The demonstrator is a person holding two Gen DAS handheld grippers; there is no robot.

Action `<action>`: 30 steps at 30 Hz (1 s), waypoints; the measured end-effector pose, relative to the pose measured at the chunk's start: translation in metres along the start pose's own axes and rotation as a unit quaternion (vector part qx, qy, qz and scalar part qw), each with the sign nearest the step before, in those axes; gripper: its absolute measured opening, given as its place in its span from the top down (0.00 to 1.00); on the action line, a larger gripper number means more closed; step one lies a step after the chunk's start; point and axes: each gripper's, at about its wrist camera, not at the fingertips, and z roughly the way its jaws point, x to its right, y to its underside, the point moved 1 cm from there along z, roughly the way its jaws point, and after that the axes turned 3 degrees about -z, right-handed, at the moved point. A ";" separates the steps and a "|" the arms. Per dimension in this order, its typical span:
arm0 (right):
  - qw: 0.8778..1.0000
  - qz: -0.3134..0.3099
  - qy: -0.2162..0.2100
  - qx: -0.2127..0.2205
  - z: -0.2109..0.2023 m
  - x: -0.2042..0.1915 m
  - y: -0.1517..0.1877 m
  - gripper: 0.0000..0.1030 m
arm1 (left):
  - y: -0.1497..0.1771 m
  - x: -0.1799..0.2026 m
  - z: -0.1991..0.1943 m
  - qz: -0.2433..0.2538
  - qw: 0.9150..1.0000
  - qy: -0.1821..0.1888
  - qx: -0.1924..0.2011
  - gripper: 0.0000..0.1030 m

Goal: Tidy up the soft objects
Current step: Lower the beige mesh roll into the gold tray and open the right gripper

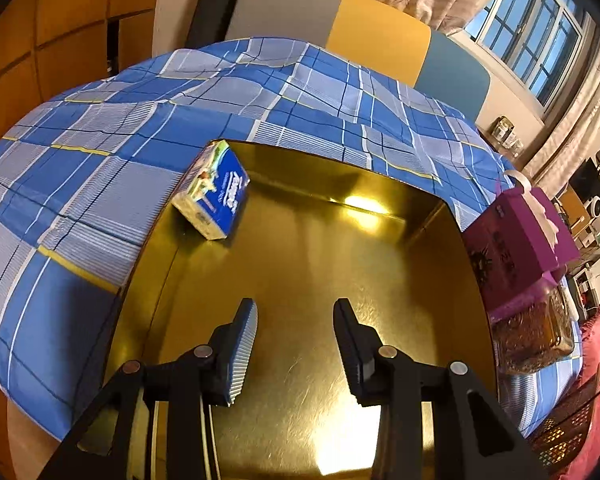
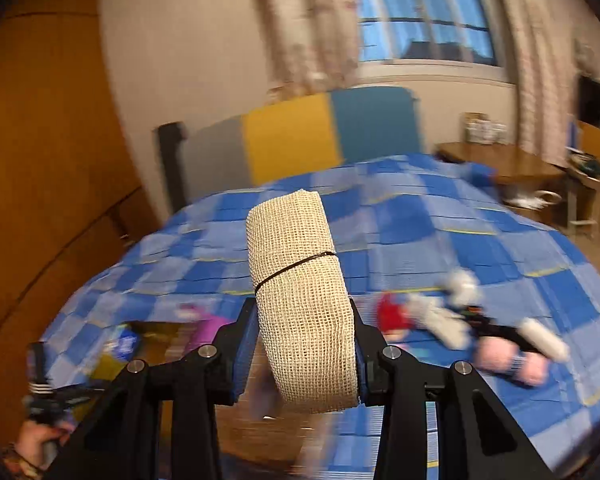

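Two claws, one loaded, one empty.

Right claw [image 2: 304,344]: clamped on a roll of coarse beige cloth [image 2: 300,292], bound round the middle by a thin dark band. The roll stands with its long axis running up and away from the claw, its rounded lower end sunk between the pads and the upper end rising well clear of them. Judged carried in the air above the bed [image 2: 540,240], not resting on anything.

Left claw [image 1: 296,344]: fingers apart, nothing between them, hanging over the bare gold floor of the tray [image 1: 380,264].

Tray: wide, shallow, shiny gold, lying on the blue checked bed. From the right claw it shows only as a blurred gold patch low and to the left, so the roll's likely destination lies down and leftward of it; the left claw is by far the nearer to the tray but holds nothing to put in.

Tissue box [image 1: 211,190]: blue and white, tipped against the tray's far left corner, partly over the rim.

Purple box [image 1: 520,240]: just beside the tray's right edge, with a clear jar [image 1: 534,336] of brown contents in front of it.

Loose soft items [image 2: 432,316]: a red, white and pink scatter on the bed, right of the roll; too blurred to name singly.

Judgement: the roll must travel left and downward, long axis laid flat, to seat in the tray.
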 end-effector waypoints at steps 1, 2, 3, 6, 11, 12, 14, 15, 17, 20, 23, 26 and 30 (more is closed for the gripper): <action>1.000 -0.006 -0.017 -0.005 0.004 -0.019 -0.001 0.60 | 0.002 -0.001 -0.002 0.000 1.000 -0.003 0.003 0.62; 0.999 -0.012 -0.030 -0.011 0.008 -0.033 -0.002 0.60 | 0.005 -0.003 -0.005 0.001 1.000 -0.007 0.008 0.62; 0.998 -0.020 -0.050 -0.021 0.015 -0.054 -0.002 0.60 | 0.007 -0.006 -0.007 0.002 1.000 -0.011 0.011 0.62; 0.993 -0.043 -0.096 -0.058 0.039 -0.111 0.006 0.60 | 0.012 -0.013 -0.013 -0.004 1.000 -0.015 0.022 0.62; 0.980 -0.063 -0.139 -0.131 0.096 -0.185 0.039 0.60 | 0.020 -0.021 -0.020 -0.009 1.000 -0.012 0.028 0.62; 0.977 -0.068 -0.140 -0.144 0.110 -0.197 0.046 0.60 | 0.021 -0.023 -0.022 -0.010 0.999 -0.011 0.029 0.62; 0.973 -0.063 -0.140 -0.174 0.141 -0.214 0.062 0.60 | 0.023 -0.026 -0.024 -0.011 0.999 -0.012 0.030 0.62; 0.970 -0.056 -0.141 -0.189 0.154 -0.220 0.068 0.60 | 0.024 -0.028 -0.025 -0.012 0.999 -0.013 0.031 0.62; 0.965 -0.040 -0.141 -0.220 0.181 -0.229 0.080 0.60 | 0.026 -0.034 -0.029 -0.017 0.999 -0.017 0.033 0.62; 0.956 -0.013 -0.131 -0.261 0.218 -0.243 0.094 0.60 | 0.027 -0.044 -0.035 -0.028 0.999 -0.019 0.039 0.62; 0.950 0.021 -0.115 -0.289 0.247 -0.247 0.107 0.60 | 0.027 -0.061 -0.041 -0.046 0.997 -0.030 0.047 0.62; 0.950 0.047 -0.095 -0.294 0.270 -0.251 0.110 0.60 | 0.026 -0.078 -0.046 -0.067 0.996 -0.035 0.050 0.62; 0.946 0.096 -0.075 -0.300 0.294 -0.255 0.111 0.57 | 0.025 -0.096 -0.053 -0.092 0.993 -0.042 0.060 0.62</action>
